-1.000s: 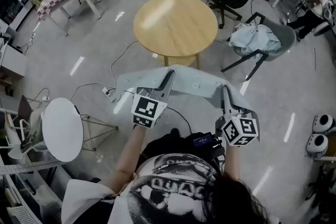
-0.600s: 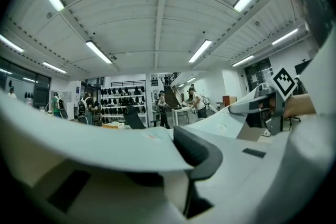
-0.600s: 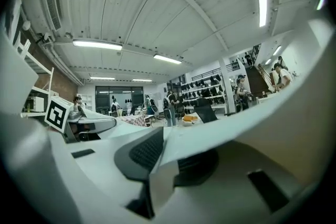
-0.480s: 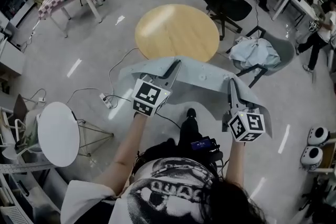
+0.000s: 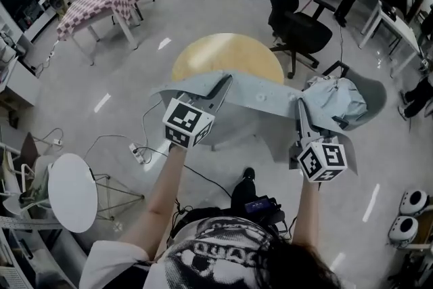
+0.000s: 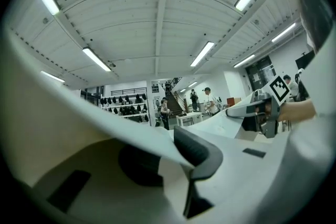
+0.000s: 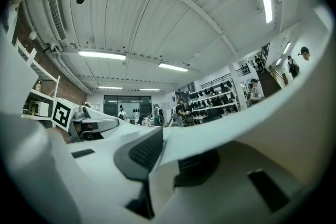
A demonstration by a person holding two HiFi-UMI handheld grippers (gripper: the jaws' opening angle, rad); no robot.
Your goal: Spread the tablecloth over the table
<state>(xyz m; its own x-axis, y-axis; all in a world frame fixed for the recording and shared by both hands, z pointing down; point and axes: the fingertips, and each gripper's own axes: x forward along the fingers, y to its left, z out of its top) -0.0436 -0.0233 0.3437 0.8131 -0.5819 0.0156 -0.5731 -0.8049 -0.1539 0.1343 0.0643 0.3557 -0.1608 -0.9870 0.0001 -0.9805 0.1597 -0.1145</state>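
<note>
Head view: set high on the near side of the round bench (image 5: 226, 61), facing forward and steeply down, well apart from it. Left gripper view: mounted on the left tongs (image 5: 222, 83), just behind the jaws, facing level toward the bench's far side, ceiling (image 6: 157, 18) filling the upper half. Right gripper view: same on the right tongs (image 5: 300, 106). Shared by all three: the tablecloth (image 5: 260, 97) and both tongs.

Between the left tool (image 5: 223, 83) and the right tool (image 5: 299, 108): tablecloth (image 5: 260, 97) of thin cloth, matt, softly creased. Beyond both tools: round worktop (image 5: 226, 56) of light wood, smooth, with slight sheen. Below the tools: floor (image 5: 81, 91) smooth and glossy, mirroring the lamps. Tool bodies of matt plastic; pads (image 7: 140, 152) dark, finely ribbed.
</note>
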